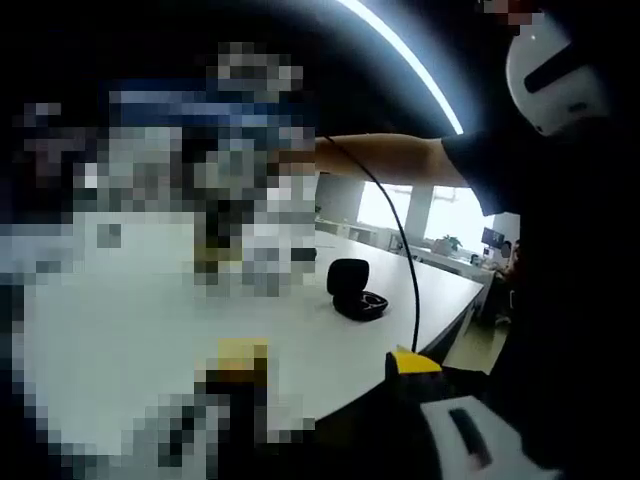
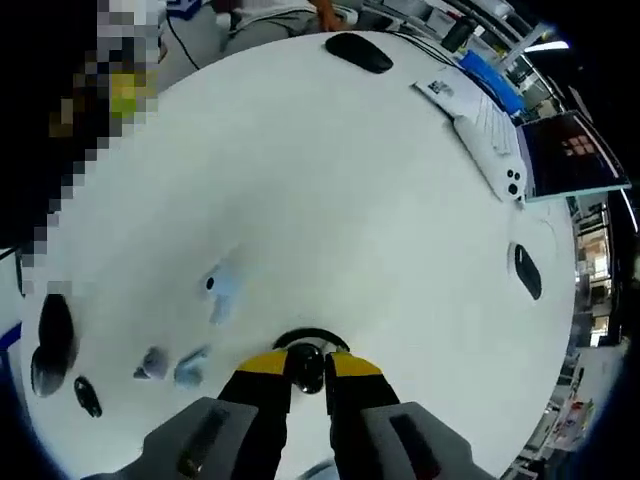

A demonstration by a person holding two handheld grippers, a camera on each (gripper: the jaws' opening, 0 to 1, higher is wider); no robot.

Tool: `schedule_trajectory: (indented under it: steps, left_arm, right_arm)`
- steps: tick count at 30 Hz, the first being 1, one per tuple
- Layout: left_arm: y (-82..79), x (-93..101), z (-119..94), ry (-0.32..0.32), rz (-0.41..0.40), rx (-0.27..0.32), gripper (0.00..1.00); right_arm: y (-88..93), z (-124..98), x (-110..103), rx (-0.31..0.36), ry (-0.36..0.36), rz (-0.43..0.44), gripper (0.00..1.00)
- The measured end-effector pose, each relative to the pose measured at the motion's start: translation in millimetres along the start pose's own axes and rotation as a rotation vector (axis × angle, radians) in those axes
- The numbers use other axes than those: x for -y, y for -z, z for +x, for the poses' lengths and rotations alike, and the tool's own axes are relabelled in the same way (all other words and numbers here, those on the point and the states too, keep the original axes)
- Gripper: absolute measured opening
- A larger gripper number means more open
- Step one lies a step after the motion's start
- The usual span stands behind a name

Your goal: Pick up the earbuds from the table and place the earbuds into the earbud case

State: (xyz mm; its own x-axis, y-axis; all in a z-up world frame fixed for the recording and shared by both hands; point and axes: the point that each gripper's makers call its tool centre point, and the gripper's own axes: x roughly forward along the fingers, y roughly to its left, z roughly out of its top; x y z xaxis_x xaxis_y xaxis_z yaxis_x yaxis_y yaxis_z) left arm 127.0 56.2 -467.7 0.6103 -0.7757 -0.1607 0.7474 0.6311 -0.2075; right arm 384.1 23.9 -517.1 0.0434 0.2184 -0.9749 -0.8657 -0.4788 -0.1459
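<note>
So the right gripper is down near the white table, with its yellow-tipped jaws nearly closed around a small dark rounded thing with a thin black loop around it, probably the earbuds, but the jaws cover most of it so I can't be sure it's actually clamped. In the left gripper view the earbud case sits open on the table, lid up, well away from the camera; what's inside is too small to see. A black cable hangs in front of it. The left gripper's jaws are cut off by the frame, so can't tell their state.
</note>
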Motion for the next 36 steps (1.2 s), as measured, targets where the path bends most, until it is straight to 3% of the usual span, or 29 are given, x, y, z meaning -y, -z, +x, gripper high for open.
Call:
schedule_trajectory:
  steps: [13,14,15,16,20,36]
  left_arm:
    - [-3.2,-5.4,-3.8,-0.01,0.013,-0.001,0.49]
    - [-3.5,-5.3,-3.7,-0.01,0.014,-0.001,0.49]
    - [-4.0,-5.2,-3.4,-0.01,0.014,0.0,0.49]
    - [-4.6,-5.1,-3.2,-0.01,0.015,0.001,0.49]
    - [-5.7,-3.2,-0.4,-0.003,0.019,0.0,0.49]
    - [-9.8,10.8,11.7,0.027,0.034,-0.008,0.49]
  right_arm:
    - [7.9,-5.4,-6.2,-0.006,0.015,0.1,0.12]
    - [8.2,-7.3,-7.3,-0.003,0.017,0.105,0.1]
    - [6.8,-10.3,-6.1,0.007,0.022,0.103,0.0]
    - [8.7,-14.6,-1.5,0.002,0.051,0.13,0.01]
    - [13.0,-20.0,-6.2,0.017,0.057,0.133,0.01]
    - [63.2,-45.4,-21.0,-0.015,0.113,0.214,0.01]
